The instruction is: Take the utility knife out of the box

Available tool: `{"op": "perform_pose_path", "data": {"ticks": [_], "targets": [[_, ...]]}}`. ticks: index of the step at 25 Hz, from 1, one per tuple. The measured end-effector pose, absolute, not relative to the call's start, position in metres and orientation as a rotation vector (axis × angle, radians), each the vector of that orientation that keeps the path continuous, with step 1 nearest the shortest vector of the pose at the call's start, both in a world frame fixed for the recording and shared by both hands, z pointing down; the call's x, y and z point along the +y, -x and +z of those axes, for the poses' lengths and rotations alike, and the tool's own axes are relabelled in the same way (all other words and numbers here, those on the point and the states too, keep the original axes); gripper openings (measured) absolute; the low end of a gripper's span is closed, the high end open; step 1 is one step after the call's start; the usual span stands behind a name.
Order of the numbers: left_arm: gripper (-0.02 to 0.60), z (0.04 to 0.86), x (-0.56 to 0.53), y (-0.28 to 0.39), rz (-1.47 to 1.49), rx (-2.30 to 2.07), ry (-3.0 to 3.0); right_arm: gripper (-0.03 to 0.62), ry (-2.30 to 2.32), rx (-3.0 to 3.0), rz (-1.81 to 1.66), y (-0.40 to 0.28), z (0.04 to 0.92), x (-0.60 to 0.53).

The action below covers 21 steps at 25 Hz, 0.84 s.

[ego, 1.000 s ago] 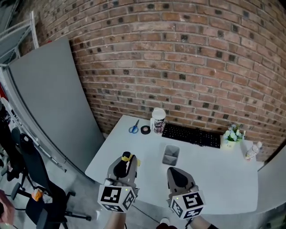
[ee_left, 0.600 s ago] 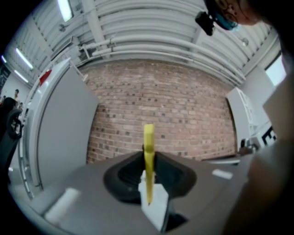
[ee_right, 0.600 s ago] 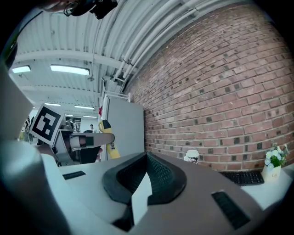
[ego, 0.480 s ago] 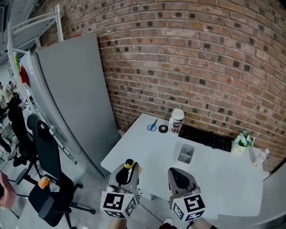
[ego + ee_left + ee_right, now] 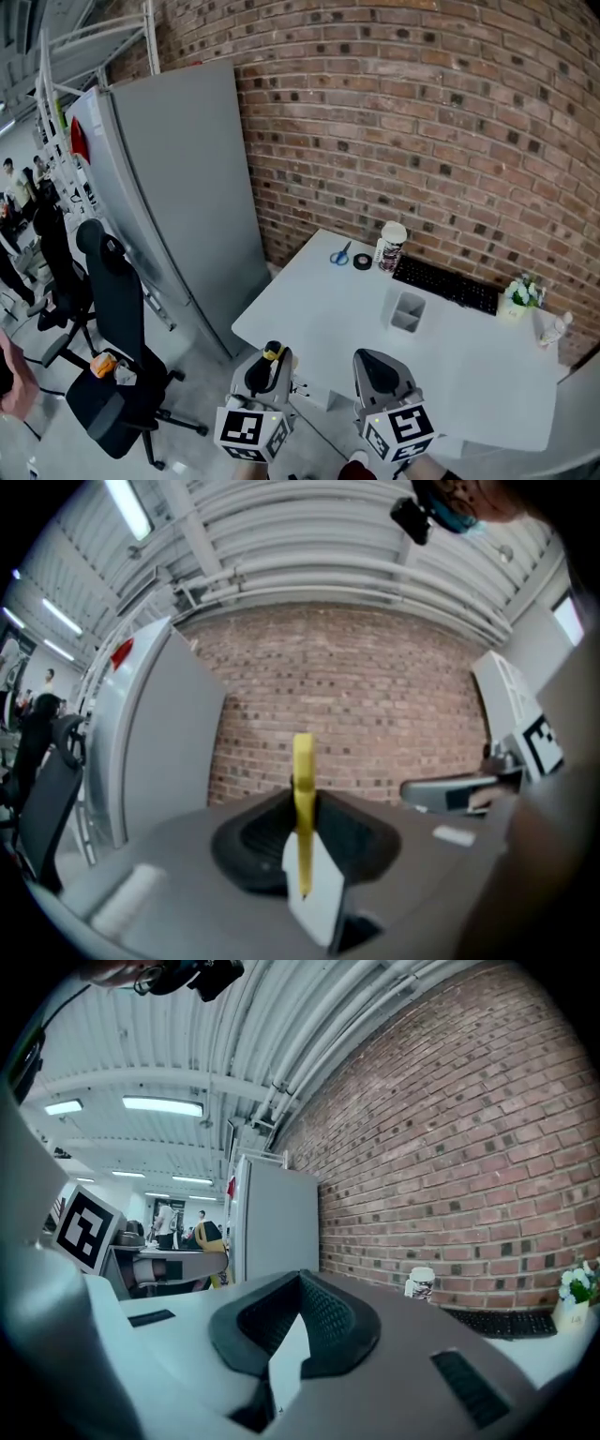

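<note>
Utility knife (image 5: 303,761) out of its box and clamped in my left gripper (image 5: 298,808): the yellow handle stands on edge between the two black pads, its top poking up past the jaw tips. The pads press on it from both sides, partly parted by its thickness, exactly as they did a second ago.

My right gripper (image 5: 300,1277) carries nothing, and its jaw tips meet.

The grey box (image 5: 408,312) remains on the white table (image 5: 319,319), just in front of the black keyboard (image 5: 448,283) and well apart from the knife.

Since the earlier frames the table has slid up and to the right in my head view. A second ago both grippers hung over its near edge. Now the left one shows against the floor beside that edge, and the right one sits at the edge itself.

More of the room has come into view on the left: the tall grey panel (image 5: 178,187) against the brick wall (image 5: 422,122), and a black office chair (image 5: 117,309).

Blue-handled scissors (image 5: 340,255), a black tape roll (image 5: 362,262), a white-lidded cup (image 5: 389,246), a small flower pot (image 5: 518,298) and a bottle (image 5: 555,330) lie on the table where they lay before.
</note>
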State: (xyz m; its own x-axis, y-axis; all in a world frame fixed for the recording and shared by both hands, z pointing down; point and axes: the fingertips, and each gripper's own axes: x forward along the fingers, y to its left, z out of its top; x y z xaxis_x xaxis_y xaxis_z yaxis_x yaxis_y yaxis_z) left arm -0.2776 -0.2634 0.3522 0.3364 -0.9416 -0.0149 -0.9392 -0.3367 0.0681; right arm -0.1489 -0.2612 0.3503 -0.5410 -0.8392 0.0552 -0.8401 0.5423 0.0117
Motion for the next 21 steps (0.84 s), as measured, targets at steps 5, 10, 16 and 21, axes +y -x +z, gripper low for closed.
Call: {"op": "perform_pose_path", "data": {"ticks": [5, 10, 16, 21], "targets": [[0.071, 0.357, -0.246, 0.297, -0.076, -1.807, -2.503, 0.008, -1.433, -2.722, 0.006, 0.171, 0.353, -0.246], [0.071, 0.365, -0.228, 0.317, -0.066, -1.828, -2.476, 0.008, -1.399, -2.730, 0.009, 0.191, 0.358, -0.231], [0.071, 0.374, -0.207, 0.337, -0.048, -1.852, -2.447, 0.008, -1.363, -2.744, 0.001, 0.210, 0.361, -0.214], [0.071, 0.376, -0.194, 0.350, -0.045, -1.859, -2.435, 0.008, -1.345, -2.752, -0.004, 0.223, 0.361, -0.200]]}}
